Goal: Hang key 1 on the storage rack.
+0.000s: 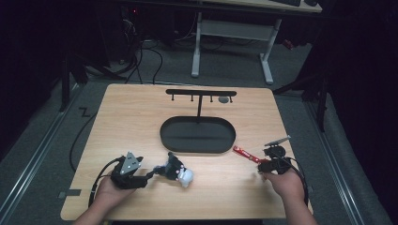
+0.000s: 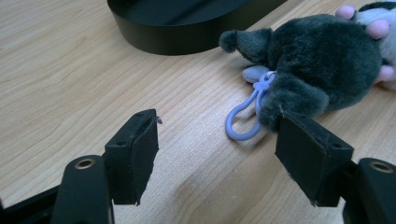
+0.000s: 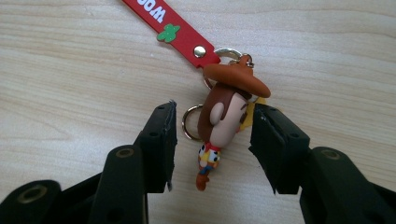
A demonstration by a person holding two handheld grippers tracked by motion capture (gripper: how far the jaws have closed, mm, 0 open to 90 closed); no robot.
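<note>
A dark grey and white plush toy (image 1: 180, 172) (image 2: 322, 65) lies on the wooden table near its front. A lilac plastic clip loop (image 2: 243, 119) hangs off it. My left gripper (image 1: 154, 172) (image 2: 219, 158) is open, the loop just ahead of its jaws and the plush fur against the right jaw's tip. A cowboy figure keychain (image 3: 224, 114) with a red strap (image 3: 173, 30) (image 1: 245, 153) lies at the right. My right gripper (image 1: 264, 165) (image 3: 212, 144) straddles the figure, open, with a gap showing at the left pad.
A black oval tray (image 1: 197, 134) (image 2: 187, 28) sits mid-table, with a black hook stand (image 1: 201, 93) rising behind it; a small grey item (image 1: 224, 99) hangs from one hook. A white desk frame (image 1: 232, 33) stands on the floor beyond the table.
</note>
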